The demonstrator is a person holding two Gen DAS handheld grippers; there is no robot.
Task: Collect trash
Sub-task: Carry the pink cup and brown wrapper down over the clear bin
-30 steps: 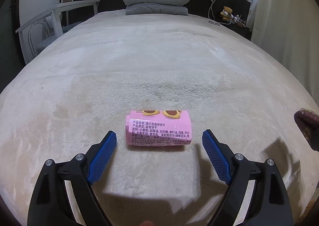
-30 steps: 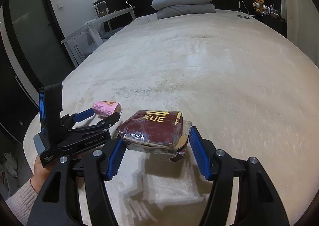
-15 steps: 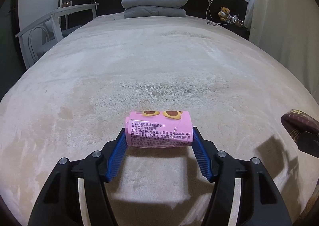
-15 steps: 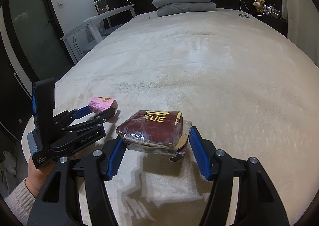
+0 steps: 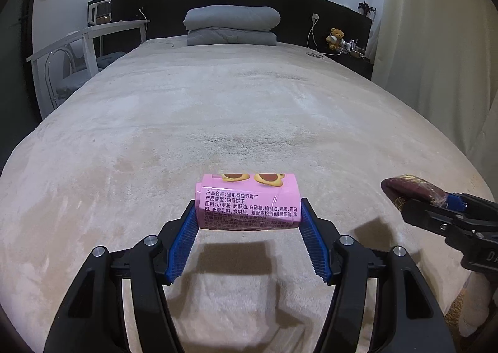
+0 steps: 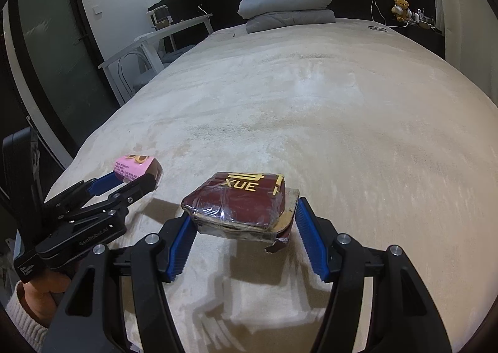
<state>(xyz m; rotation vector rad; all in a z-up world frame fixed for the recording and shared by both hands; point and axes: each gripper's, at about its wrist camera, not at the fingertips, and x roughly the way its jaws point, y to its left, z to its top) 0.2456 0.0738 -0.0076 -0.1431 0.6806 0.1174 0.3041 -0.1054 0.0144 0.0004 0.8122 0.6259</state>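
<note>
- Pink plastic biscuit packet (image 5: 249, 202) printed with black Chinese text and cookie pictures sits crosswise between the blue ribbed pads (image 5: 183, 244) of the left gripper (image 5: 249, 222), which is clamped on its two ends; it is lifted off the bed, its shadow lying on the cover below.
- Dark red rectangular packet (image 6: 238, 205), wrapped in clear film and lettered "XUE" in gold, is pinched between the blue pads of the right gripper (image 6: 244, 225); a torn flap hangs from its right underside, and it too is clear of the cover.
- From the right wrist view, the left gripper (image 6: 137, 177) shows at the left with the pink packet (image 6: 137, 166) in its tip, held by a hand (image 6: 40, 297) in a cream knitted sleeve.
- The two packets are near each other, side by side, not touching.
- Cream fleece-covered bed (image 5: 249, 104) stretches beyond them.
- At its far end a folded grey quilt (image 5: 230, 26) rests against the black headboard (image 5: 311, 7).
- A white-framed chair (image 5: 77, 51) stands at the far left; a small brown teddy bear (image 5: 334, 37) sits at the far right.
</note>
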